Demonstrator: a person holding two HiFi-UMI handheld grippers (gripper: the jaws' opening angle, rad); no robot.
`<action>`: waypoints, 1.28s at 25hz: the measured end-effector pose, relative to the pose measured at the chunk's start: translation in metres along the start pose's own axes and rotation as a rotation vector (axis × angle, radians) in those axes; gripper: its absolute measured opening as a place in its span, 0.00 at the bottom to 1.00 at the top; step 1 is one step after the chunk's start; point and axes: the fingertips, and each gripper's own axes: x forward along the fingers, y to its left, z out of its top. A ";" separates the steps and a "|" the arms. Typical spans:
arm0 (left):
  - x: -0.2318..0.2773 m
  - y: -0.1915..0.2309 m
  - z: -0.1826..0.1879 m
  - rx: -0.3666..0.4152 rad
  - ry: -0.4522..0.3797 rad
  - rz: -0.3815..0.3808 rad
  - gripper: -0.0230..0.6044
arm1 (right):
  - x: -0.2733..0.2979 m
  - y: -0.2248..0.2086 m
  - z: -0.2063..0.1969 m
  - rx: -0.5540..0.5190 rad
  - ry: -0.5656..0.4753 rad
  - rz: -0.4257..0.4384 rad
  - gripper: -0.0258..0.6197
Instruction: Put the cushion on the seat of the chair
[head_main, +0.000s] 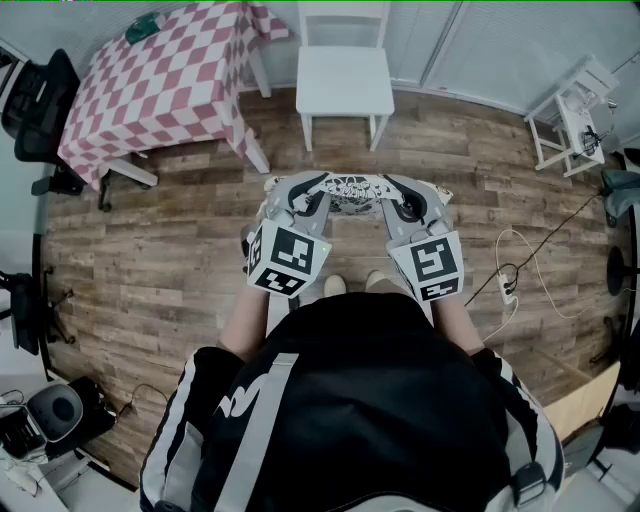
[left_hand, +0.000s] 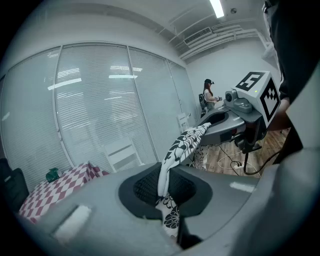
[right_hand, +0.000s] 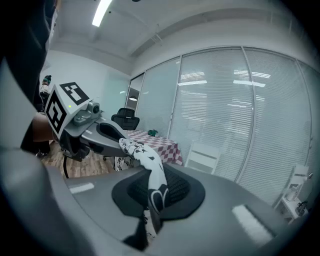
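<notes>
A flat cushion (head_main: 350, 192) with a black-and-white flower print hangs between my two grippers, in front of the person. My left gripper (head_main: 300, 200) is shut on its left edge, and the cloth (left_hand: 172, 160) is pinched between the dark pads. My right gripper (head_main: 405, 203) is shut on the right edge, the fabric (right_hand: 152, 175) clamped in its jaws. The white chair (head_main: 345, 75) stands ahead against the blinds, its seat bare. It appears small in the left gripper view (left_hand: 121, 152) and in the right gripper view (right_hand: 202, 157).
A table with a pink-and-white checked cloth (head_main: 165, 80) stands left of the chair, with a green thing (head_main: 143, 27) on it. Black office chairs (head_main: 35, 105) are at far left. A small white side table (head_main: 575, 115) and a floor cable with a power strip (head_main: 508, 285) are at right.
</notes>
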 end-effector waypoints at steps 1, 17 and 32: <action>0.000 0.001 0.001 -0.003 -0.002 0.000 0.06 | 0.000 0.000 0.000 0.004 0.000 0.001 0.05; 0.000 0.000 0.010 0.003 -0.022 -0.016 0.06 | -0.006 -0.002 0.003 -0.015 -0.004 -0.018 0.05; 0.000 -0.010 0.004 0.003 -0.021 -0.067 0.06 | -0.011 -0.001 -0.005 0.018 0.014 -0.026 0.06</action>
